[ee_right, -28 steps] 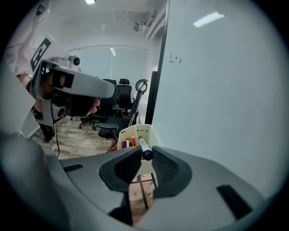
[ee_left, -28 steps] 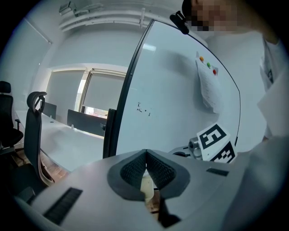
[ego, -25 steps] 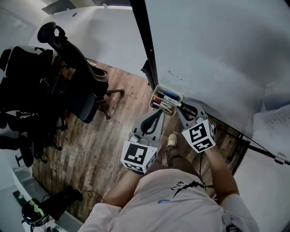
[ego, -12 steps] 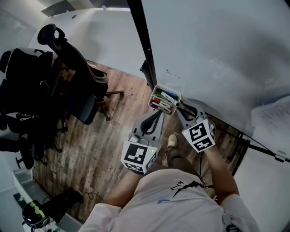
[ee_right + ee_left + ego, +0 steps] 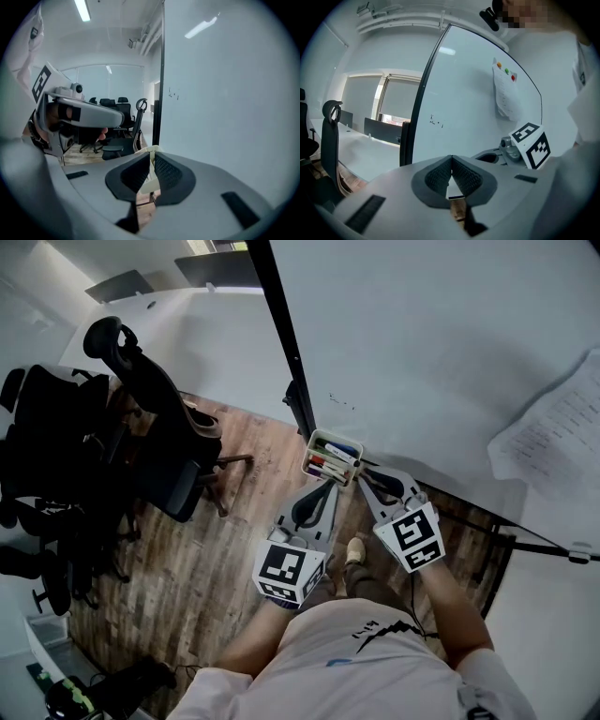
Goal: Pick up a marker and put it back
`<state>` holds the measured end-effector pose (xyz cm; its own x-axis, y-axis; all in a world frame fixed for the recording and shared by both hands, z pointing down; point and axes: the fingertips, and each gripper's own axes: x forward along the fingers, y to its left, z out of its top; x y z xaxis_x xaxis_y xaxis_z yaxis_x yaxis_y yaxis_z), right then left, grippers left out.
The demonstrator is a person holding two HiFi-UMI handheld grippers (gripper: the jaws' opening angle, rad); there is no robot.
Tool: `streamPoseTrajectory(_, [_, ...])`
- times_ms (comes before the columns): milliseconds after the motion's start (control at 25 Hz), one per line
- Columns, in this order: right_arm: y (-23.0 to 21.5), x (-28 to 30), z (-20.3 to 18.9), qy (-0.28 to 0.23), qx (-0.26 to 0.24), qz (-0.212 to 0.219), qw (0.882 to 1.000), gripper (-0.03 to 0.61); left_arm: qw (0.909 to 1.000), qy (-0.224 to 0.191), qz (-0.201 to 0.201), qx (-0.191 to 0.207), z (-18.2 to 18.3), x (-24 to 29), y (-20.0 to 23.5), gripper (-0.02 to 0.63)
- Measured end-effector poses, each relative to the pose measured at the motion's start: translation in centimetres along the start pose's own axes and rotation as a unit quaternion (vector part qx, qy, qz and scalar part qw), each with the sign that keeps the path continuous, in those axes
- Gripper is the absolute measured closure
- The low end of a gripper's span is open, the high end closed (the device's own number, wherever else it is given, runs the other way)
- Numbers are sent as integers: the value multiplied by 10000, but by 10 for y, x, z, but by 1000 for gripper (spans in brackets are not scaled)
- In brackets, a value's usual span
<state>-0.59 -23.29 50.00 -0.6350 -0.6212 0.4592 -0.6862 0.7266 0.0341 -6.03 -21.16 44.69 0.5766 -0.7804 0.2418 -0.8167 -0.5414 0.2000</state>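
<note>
1. Since the earlier frame, the tray [image 5: 330, 457] sits higher and smaller in the head view. More of the paper sheet [image 5: 553, 423] on the whiteboard [image 5: 422, 343] now shows.
2. The markers [image 5: 327, 461] lie in the tray, by the whiteboard's lower edge. Their number is hard to make out, and neither gripper view shows them.
3. The left tool [image 5: 324, 487] has its tips together, holds nothing and points at the tray from just beside it.
4. The right tool [image 5: 363, 472] is a narrow slit apart and empty. Only the right gripper view shows this, with a cream tray rim behind the pads.
5. The person's torso [image 5: 366, 662] hides the wooden floor [image 5: 206, 549] beneath the tools.
</note>
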Motion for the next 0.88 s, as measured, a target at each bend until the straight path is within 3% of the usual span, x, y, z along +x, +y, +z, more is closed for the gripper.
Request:
streamPoseTrajectory(320, [15,-29,42,-651,611,179,9958,551,9995,-177,-230,98,21,-15,-17,601])
streamPoseTrajectory(880, [38,-69,91,-1396,1125,312,9833,565,9979,-434,-479,97,53,-49,-31,601])
